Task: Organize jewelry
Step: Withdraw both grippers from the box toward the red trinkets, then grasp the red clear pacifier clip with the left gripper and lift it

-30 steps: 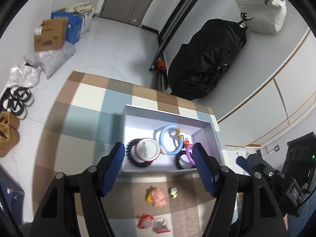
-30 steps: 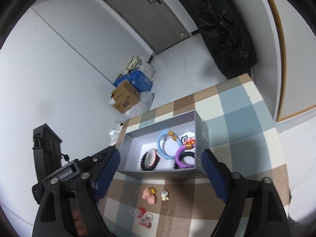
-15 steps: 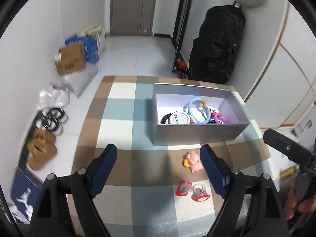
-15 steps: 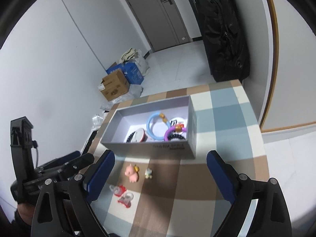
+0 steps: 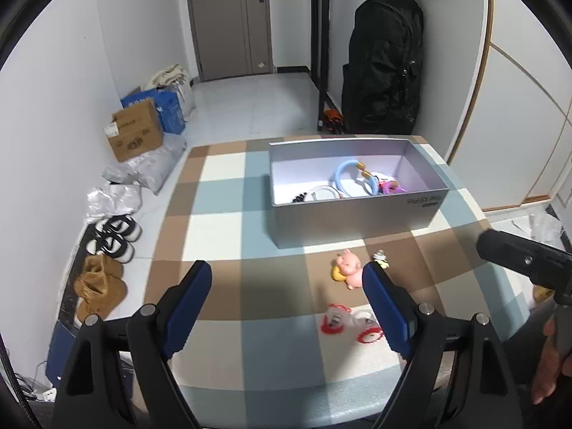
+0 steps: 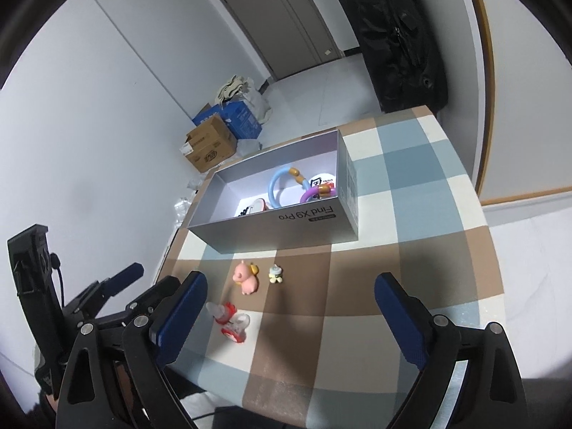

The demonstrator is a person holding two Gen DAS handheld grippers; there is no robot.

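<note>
Even, cool indoor light fills both views. The grey box (image 5: 352, 214) throws a soft shadow toward the camera across the checked table (image 5: 221, 236). Fisheye curvature bends walls and door; corners fall black. A hand (image 5: 548, 354) at the frame's edge is blurred.

the table was covered by a soft-looking checked cloth (image 5: 221, 221), matt and smooth. the box (image 5: 357, 214) looked like card, with a dull silver sheen. the blue ring (image 5: 343, 175) and the little pink pig (image 5: 346, 264) looked like smooth, shiny plastic. the pads (image 6: 178, 321) of the grippers were seen as matt blue, set on black plastic arms with small metal screws.
</note>
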